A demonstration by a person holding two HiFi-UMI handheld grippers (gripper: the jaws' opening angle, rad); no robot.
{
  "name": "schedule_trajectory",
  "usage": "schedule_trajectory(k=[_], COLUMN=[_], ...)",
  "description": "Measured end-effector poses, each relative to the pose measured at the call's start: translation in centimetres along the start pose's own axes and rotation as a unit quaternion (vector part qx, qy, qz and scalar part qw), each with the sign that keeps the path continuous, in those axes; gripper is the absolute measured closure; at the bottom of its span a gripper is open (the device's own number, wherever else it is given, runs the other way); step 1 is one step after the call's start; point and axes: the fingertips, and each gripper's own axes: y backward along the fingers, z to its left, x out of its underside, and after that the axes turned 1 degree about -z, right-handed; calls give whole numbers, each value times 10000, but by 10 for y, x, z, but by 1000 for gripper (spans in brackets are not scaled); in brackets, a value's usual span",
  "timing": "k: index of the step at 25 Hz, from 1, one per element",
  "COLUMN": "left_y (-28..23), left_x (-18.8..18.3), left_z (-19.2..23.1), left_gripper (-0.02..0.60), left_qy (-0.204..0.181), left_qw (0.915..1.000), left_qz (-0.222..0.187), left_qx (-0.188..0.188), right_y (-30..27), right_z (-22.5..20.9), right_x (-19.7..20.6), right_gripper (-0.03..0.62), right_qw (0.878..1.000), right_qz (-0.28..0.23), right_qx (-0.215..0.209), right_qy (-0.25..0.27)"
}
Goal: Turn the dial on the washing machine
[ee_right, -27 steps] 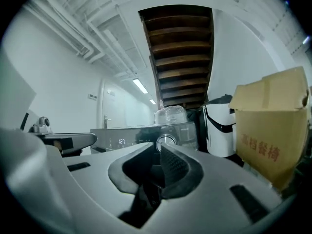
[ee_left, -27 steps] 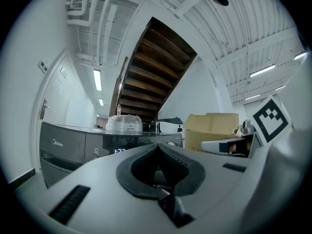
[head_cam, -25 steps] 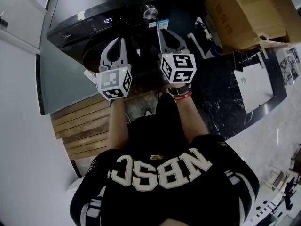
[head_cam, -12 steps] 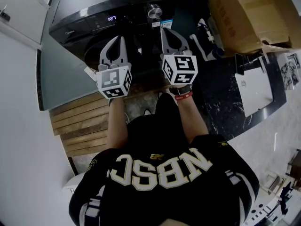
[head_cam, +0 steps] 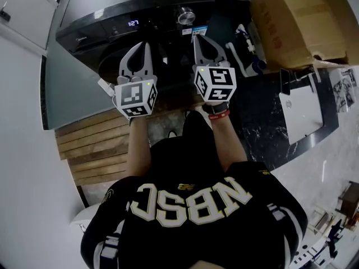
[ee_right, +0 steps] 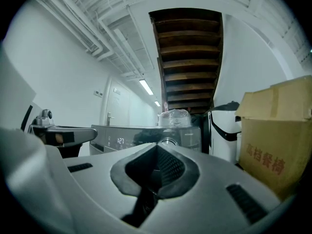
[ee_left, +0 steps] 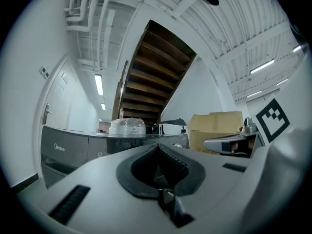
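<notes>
The dark washing machine [head_cam: 112,15] stands in front of me, its display lit and its silver dial [head_cam: 186,17] at the right end of the panel. In the right gripper view the dial [ee_right: 168,141] shows just above the jaws. My right gripper [head_cam: 197,38] is shut with nothing in it; it points at the panel a little short of the dial and does not touch it. My left gripper [head_cam: 147,45] hangs beside it in front of the machine's door, also shut and empty. The closed fingertips meet in both gripper views [ee_left: 157,145] [ee_right: 156,145].
A large cardboard box [head_cam: 297,15] stands right of the machine, with a white and black bin [ee_right: 222,130] between them. A plastic-wrapped bundle [ee_right: 174,117] sits on the machine's top. Wooden slats [head_cam: 95,150] lie at the left, and a flat white device [head_cam: 305,102] on the dark floor at the right.
The head view has shifted slightly. Both grippers keep their place in front of the machine.
</notes>
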Motion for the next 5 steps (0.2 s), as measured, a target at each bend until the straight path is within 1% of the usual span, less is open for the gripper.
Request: schedule_trajectory(k=[5], left_y=[-10], left_x=[6], left_z=[4], left_gripper=[568], left_qy=[-30], left_qw=[10000], left_qz=[34], left_qx=[57], right_y=[-14], right_z=[-3], right_x=[4], right_gripper=[586], right_qw=[9999], right_qz=[43], right_qx=[26], right_qy=[139])
